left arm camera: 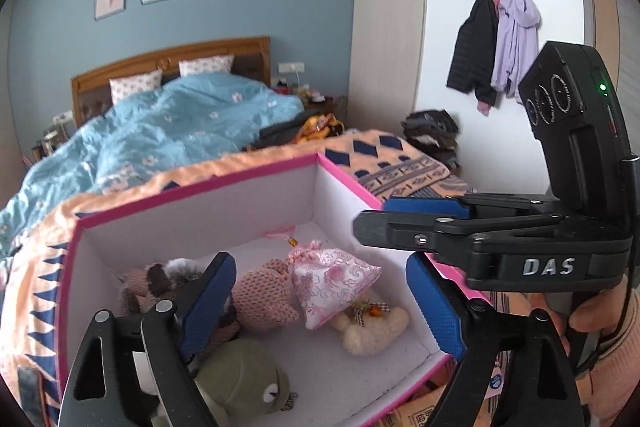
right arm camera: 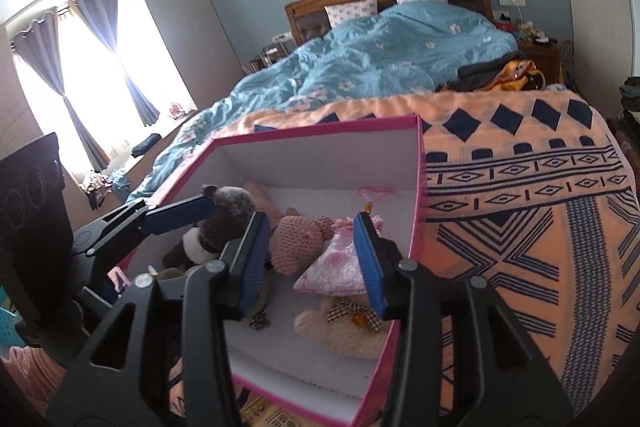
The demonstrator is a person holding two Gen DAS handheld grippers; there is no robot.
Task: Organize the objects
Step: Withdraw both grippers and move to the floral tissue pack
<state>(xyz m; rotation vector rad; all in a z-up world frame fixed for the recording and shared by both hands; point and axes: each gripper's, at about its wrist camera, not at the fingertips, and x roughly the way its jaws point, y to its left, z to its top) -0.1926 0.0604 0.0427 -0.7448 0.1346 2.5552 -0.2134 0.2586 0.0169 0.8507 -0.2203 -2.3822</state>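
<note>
Left gripper point(left arm camera: 320, 303): jaws spread wide, nothing between them.
Right gripper point(right arm camera: 312, 259): jaws partly parted, empty.
Pink satin drawstring pouch point(left arm camera: 328, 283): beyond both sets of fingertips, lying on the plush toys.
Pink-rimmed white cardboard box point(left arm camera: 200, 203): holds pouch and toys, under both grippers.
Orange patterned blanket point(right arm camera: 520, 187): beneath the box.

The left gripper's near finger point(left arm camera: 208, 307) covers the middle of the brown plush point(left arm camera: 160, 281). The green plush frog point(left arm camera: 244, 383) is cut by the bottom edge. The cream teddy bear point(left arm camera: 374, 331) lies half under the pink sachet point(left arm camera: 330, 283). The bedside table clutter point(left arm camera: 308, 93) is too small to identify.
</note>
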